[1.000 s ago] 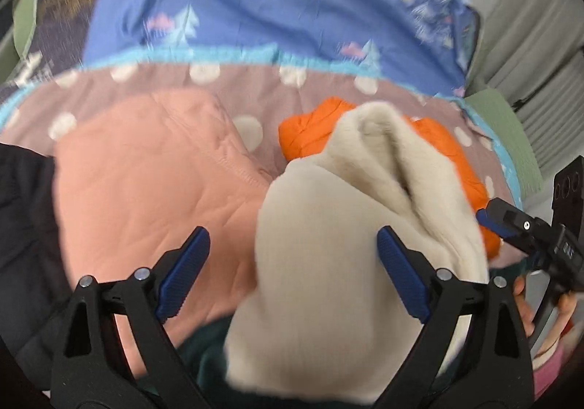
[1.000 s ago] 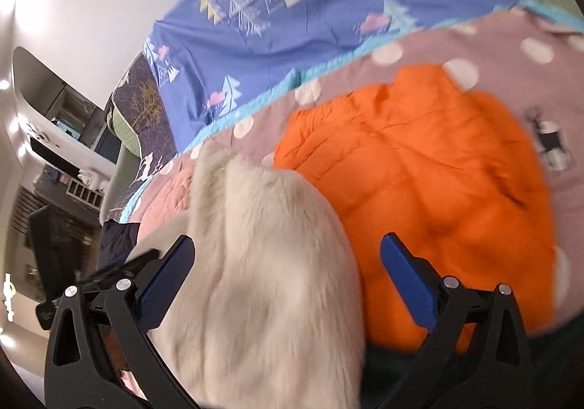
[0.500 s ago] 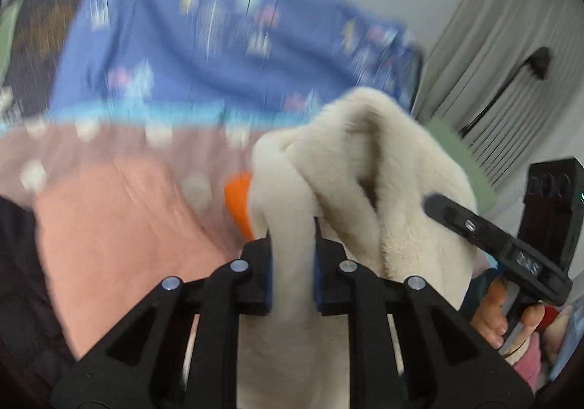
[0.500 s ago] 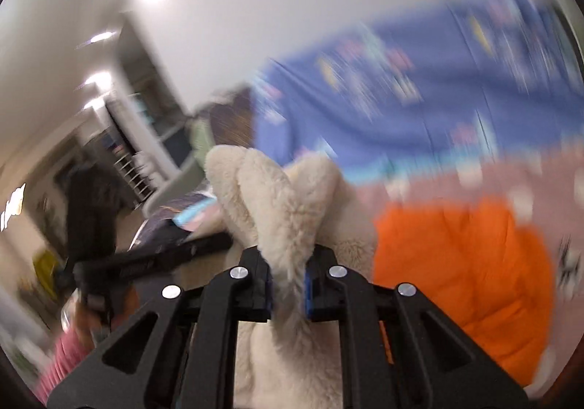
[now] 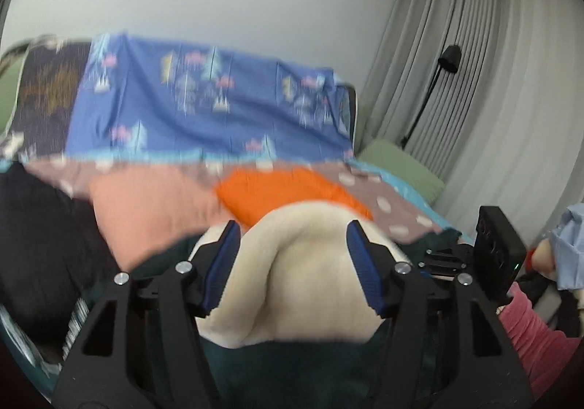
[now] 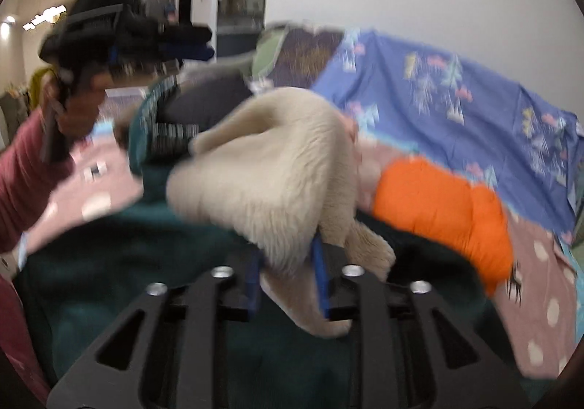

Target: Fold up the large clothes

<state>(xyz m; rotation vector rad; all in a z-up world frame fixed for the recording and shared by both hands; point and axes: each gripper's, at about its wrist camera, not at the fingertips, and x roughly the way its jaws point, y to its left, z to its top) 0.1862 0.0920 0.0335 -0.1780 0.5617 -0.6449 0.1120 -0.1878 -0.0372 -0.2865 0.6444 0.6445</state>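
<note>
Lying low in the centre of both views, a cream fleece (image 5: pixel 310 274) rests bunched on a dark green garment (image 6: pixel 120 263) spread over the bed. In the left wrist view the left tool (image 5: pixel 292 263) straddles the fleece with its jaws opening and a clear gap beside each blue pad. In the right wrist view the right tool (image 6: pixel 288 277) has a fold of fleece between its narrow jaws, which are also opening; blur hides whether the pads press the fabric.

This looks like the release after one fold. The next move likely calls for drawing both tools back and finding a fresh edge to take.

An orange jacket (image 6: pixel 449 212) lies just right of the fleece, and a pink garment (image 5: pixel 146 204) just left in the left wrist view. Past them a blue patterned sheet (image 5: pixel 204 110) fills the upper frame. The open room is toward the lower frame, over the green cloth.
</note>
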